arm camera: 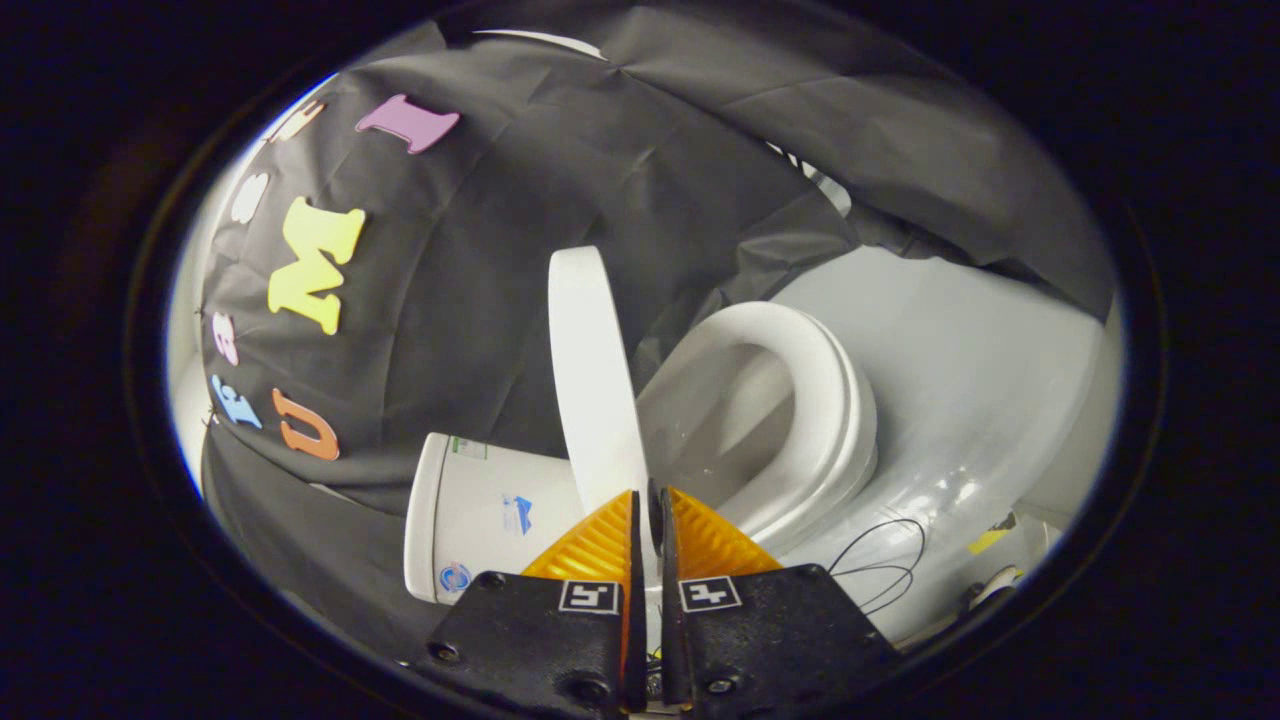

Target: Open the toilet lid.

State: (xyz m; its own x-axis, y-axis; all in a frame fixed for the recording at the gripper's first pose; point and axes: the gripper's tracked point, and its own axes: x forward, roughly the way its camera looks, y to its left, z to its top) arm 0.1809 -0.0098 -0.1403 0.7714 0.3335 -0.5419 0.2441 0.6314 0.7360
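Glossy white toilet lid (592, 370) and seat (835, 400), matt creased black cloth wall (480, 300), ribbed orange jaws.

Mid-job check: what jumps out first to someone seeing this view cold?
The white toilet lid stands raised on edge, its rim pinched between the orange fingers of the gripper. Beside the lid, the seat rings the open bowl, and the tank sits on the lid's other side.

Raised toilet lid (592, 370) pinched in gripper (648, 510) jaws, seat (815, 400), tank (480, 515)
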